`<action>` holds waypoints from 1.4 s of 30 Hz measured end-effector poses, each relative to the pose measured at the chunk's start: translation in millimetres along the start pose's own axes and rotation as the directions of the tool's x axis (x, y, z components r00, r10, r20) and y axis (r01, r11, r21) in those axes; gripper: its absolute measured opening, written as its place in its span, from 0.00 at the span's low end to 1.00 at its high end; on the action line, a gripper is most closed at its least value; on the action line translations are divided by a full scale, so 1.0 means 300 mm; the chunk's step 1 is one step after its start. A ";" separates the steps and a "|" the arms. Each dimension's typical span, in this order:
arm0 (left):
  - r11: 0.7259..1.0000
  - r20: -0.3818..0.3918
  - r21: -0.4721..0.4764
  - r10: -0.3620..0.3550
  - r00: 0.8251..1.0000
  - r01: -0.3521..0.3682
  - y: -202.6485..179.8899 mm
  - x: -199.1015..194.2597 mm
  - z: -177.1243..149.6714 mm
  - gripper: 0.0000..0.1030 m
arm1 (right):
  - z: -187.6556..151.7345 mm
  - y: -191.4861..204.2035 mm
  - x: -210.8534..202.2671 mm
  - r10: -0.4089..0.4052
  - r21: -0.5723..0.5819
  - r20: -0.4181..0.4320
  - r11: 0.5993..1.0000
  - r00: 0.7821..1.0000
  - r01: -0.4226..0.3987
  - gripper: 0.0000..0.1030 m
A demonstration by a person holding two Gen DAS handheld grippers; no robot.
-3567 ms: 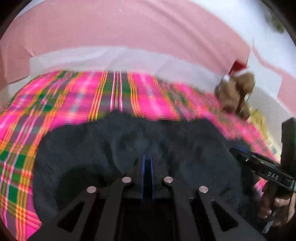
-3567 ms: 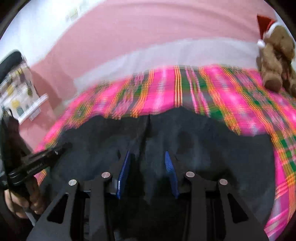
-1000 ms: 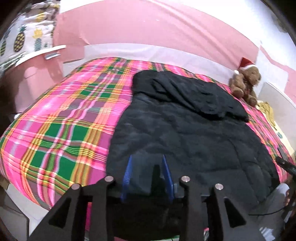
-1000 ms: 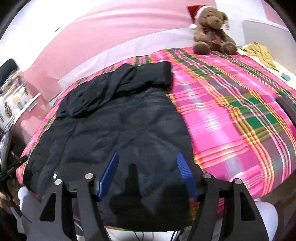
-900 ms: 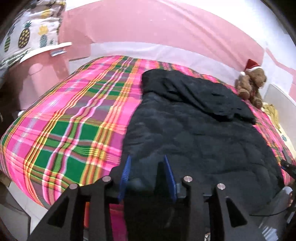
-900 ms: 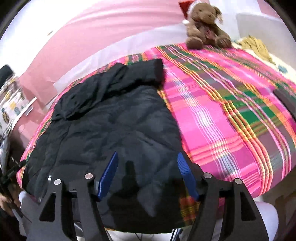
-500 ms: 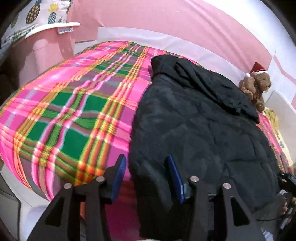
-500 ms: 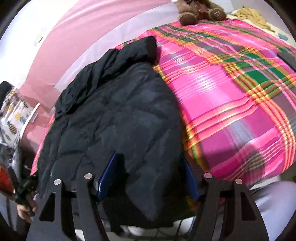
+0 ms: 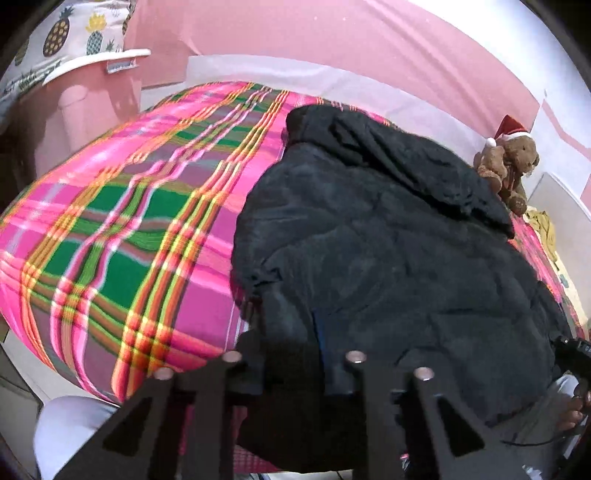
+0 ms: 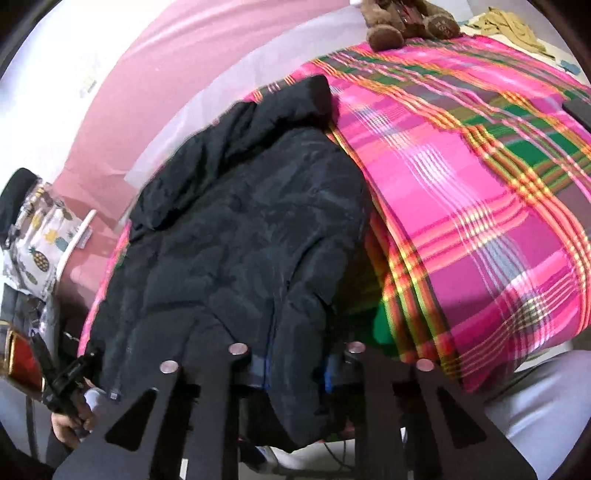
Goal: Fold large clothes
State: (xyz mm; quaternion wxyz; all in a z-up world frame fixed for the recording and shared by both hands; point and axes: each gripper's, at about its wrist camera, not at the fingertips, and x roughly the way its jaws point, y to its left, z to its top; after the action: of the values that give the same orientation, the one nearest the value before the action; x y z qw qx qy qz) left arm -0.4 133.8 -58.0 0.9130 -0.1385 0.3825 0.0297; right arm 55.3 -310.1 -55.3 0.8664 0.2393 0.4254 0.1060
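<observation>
A large black puffer jacket (image 9: pixel 388 236) lies lengthwise on a pink and green plaid bed cover (image 9: pixel 122 229), its collar end far away and its hem hanging over the near edge. It also shows in the right wrist view (image 10: pixel 240 229). My left gripper (image 9: pixel 291 350) has closed on the hem's left corner, with the fabric bunched between the blue pads. My right gripper (image 10: pixel 295 365) has closed on the hem's right corner. The fingertips of both are buried in the fabric.
A brown teddy bear (image 9: pixel 511 166) in a Santa hat sits at the far end of the bed; it also shows in the right wrist view (image 10: pixel 402 18). A pineapple-print cushion (image 9: pixel 62 40) lies on a pink stand at the left. The plaid cover (image 10: pixel 480 184) is bare right of the jacket.
Both grippers have moved down to the jacket's hem at the bed's near edge and their jaws have closed onto it. The hem corners now bunch up between the pads.
</observation>
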 end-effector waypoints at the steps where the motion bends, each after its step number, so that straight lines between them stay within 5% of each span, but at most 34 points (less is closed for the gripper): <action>1: 1.000 0.010 -0.015 -0.014 1.000 0.014 0.000 -0.020 0.016 0.15 | 0.014 0.011 -0.027 0.025 0.002 0.020 1.000 0.999 -0.025 0.14; 9: 0.991 0.217 -0.015 -0.130 0.968 0.136 -0.031 -0.297 0.170 0.13 | 0.110 0.146 -0.258 0.159 -0.080 0.195 0.986 0.968 -0.146 0.12; 17: 0.978 0.331 -0.036 -0.182 0.926 0.205 -0.007 -0.550 0.185 0.13 | 0.067 0.225 -0.515 0.239 -0.152 0.338 0.968 0.910 -0.198 0.12; 27: 0.970 0.395 0.007 -0.225 0.891 0.242 -0.071 -0.514 0.341 0.13 | 0.215 0.216 -0.477 0.210 -0.107 0.413 0.977 0.886 -0.182 0.12; 32: 0.975 0.376 -0.011 -0.202 0.904 0.223 -0.102 -0.360 0.497 0.13 | 0.398 0.253 -0.350 0.160 -0.101 0.394 0.986 0.905 -0.130 0.12; 42: 0.996 0.156 -0.033 -0.071 0.985 0.077 -0.128 0.239 0.722 0.14 | 0.698 0.185 0.171 -0.053 -0.001 0.179 0.999 0.982 0.054 0.14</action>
State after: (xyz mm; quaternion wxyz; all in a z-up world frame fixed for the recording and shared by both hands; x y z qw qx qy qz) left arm 205.8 153.0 45.1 0.9376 -0.1677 0.3042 0.0138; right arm 253.1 -310.2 47.1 0.9043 0.2339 0.3518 0.0618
